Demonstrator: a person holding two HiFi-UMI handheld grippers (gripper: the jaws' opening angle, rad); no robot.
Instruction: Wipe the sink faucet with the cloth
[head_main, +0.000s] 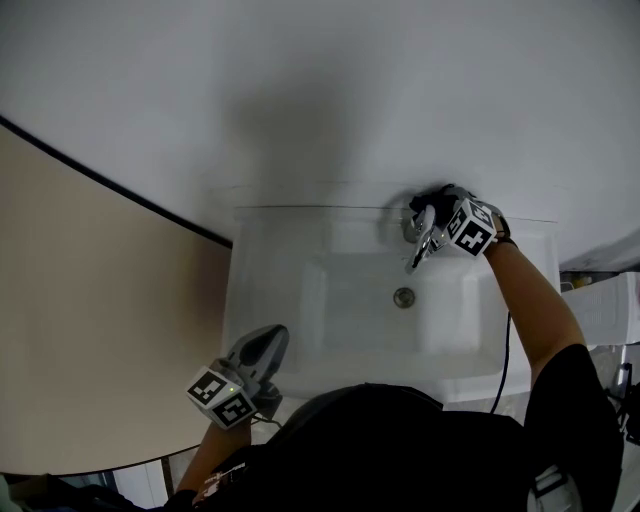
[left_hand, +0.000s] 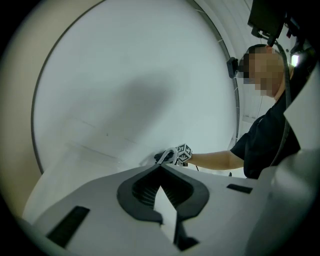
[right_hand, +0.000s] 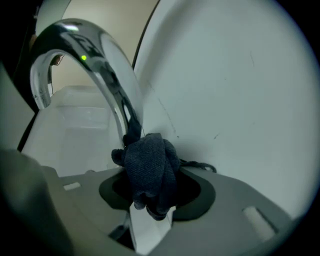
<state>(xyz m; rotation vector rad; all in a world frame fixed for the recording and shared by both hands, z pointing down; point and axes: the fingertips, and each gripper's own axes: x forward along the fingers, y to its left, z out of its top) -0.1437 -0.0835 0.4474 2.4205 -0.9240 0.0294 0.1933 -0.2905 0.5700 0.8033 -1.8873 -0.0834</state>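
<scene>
The chrome arched faucet stands at the back of the white sink. My right gripper is at the faucet's base, shut on a bunched dark blue-grey cloth. In the right gripper view the cloth fills the right gripper and touches the lower stem of the faucet, whose spout arches away to the upper left. My left gripper hovers at the sink's front left corner, its jaws shut on nothing. From the left gripper, the faucet shows small and far off.
The drain sits in the middle of the basin. A white wall rises right behind the faucet. A beige surface lies left of the sink. A black cable hangs from my right arm. A white crate stands at the right.
</scene>
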